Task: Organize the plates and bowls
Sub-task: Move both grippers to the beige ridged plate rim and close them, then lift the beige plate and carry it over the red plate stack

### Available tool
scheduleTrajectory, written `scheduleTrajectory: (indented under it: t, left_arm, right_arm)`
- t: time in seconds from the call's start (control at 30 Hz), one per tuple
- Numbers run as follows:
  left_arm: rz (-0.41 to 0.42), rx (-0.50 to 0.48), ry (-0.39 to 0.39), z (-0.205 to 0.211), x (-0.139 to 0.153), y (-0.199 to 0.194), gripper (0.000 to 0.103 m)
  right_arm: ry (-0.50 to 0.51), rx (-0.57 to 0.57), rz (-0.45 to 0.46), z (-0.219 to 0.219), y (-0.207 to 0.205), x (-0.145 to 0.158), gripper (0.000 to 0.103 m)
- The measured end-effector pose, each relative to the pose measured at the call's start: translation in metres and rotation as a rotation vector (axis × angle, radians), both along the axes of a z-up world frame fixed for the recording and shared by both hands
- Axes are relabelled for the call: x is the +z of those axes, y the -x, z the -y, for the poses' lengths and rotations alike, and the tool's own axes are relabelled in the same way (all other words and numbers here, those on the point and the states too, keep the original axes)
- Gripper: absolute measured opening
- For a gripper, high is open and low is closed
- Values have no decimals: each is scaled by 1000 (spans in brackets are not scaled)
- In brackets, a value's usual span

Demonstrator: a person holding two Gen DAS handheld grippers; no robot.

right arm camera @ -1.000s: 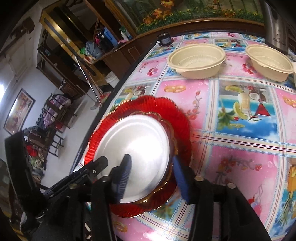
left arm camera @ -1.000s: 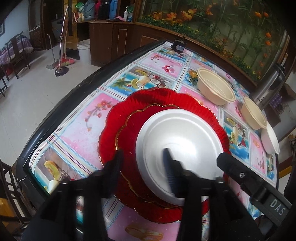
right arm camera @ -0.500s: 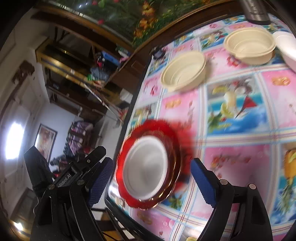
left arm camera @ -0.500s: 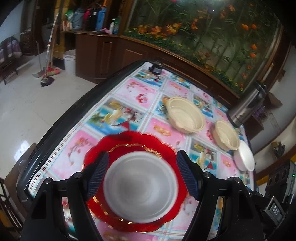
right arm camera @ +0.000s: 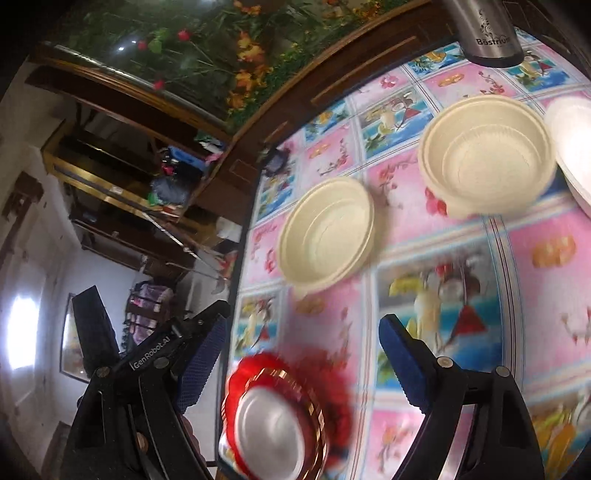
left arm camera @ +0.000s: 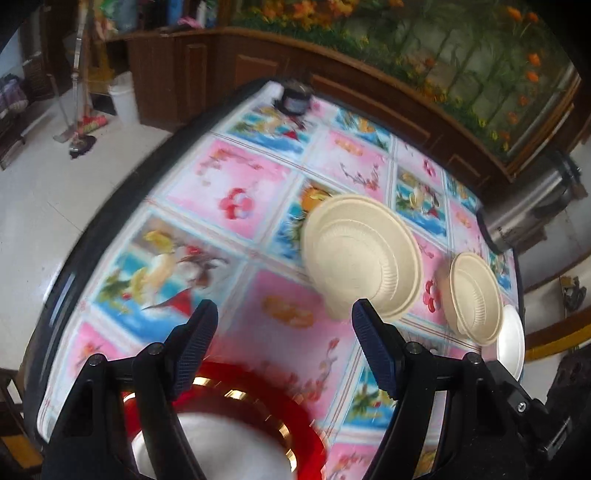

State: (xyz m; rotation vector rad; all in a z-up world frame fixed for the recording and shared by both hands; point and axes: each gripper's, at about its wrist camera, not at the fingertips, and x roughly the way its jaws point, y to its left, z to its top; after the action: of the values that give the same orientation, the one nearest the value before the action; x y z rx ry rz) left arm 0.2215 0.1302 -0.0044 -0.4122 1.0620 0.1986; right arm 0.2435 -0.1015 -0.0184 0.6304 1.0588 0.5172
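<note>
A white plate [left arm camera: 221,450] lies on stacked red plates [left arm camera: 258,384] at the table's near end, also in the right wrist view [right arm camera: 273,428]. A large cream bowl [left arm camera: 362,258] [right arm camera: 325,232] stands mid-table. A smaller cream bowl [left arm camera: 474,295] [right arm camera: 487,162] stands beyond it, with a white bowl [left arm camera: 511,341] [right arm camera: 574,144] next to that. My left gripper [left arm camera: 282,347] is open and empty, above the table between the plates and the large bowl. My right gripper [right arm camera: 303,358] is open and empty, raised above the plates.
The table has a pink and blue fruit-print cloth [left arm camera: 258,206] and a dark rim. A steel thermos [left arm camera: 532,210] [right arm camera: 487,29] stands at the far right. A small dark jar [left arm camera: 295,99] sits at the far end. A wooden cabinet runs behind.
Both grippers opened wide, lifted off the plate stack and swung toward the cream bowls. The white plate stays on the red plates.
</note>
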Motion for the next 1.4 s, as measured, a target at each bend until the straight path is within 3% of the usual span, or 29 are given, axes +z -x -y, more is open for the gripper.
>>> scheduleTrajectory:
  t: [0.07, 0.27, 0.43, 0.57, 0.7, 0.77, 0.8, 1.03, 1.4]
  left_arm:
    - [-12, 4, -2, 4, -6, -17, 75]
    - [-78, 6, -14, 10, -31, -55, 75]
    - [-108, 0, -2, 11, -47, -68, 75]
    - [-141, 1, -9, 11, -60, -76, 52]
    - [-186, -31, -29, 14, -72, -79, 13]
    - [-186, -38, -33, 16, -74, -78, 13]
    - [-184, -41, -45, 17, -73, -78, 13]
    - [-142, -43, -62, 15, -53, -60, 13]
    - [-40, -13, -73, 0, -13, -4, 13]
  right_arm:
    - [11, -4, -24, -4, -23, -7, 78]
    - [88, -8, -64, -23, -70, -29, 67]
    - [130, -4, -86, -33, -89, -48, 54]
    - [177, -10, -90, -36, -97, -59, 46]
    - [191, -5, -107, -40, -103, -70, 36]
    - [201, -1, -113, -42, -105, -74, 17]
    - [205, 0, -114, -43, -104, -75, 15]
    - [224, 17, -79, -48, -95, -68, 14]
    - [224, 60, 26, -60, -45, -22, 14]
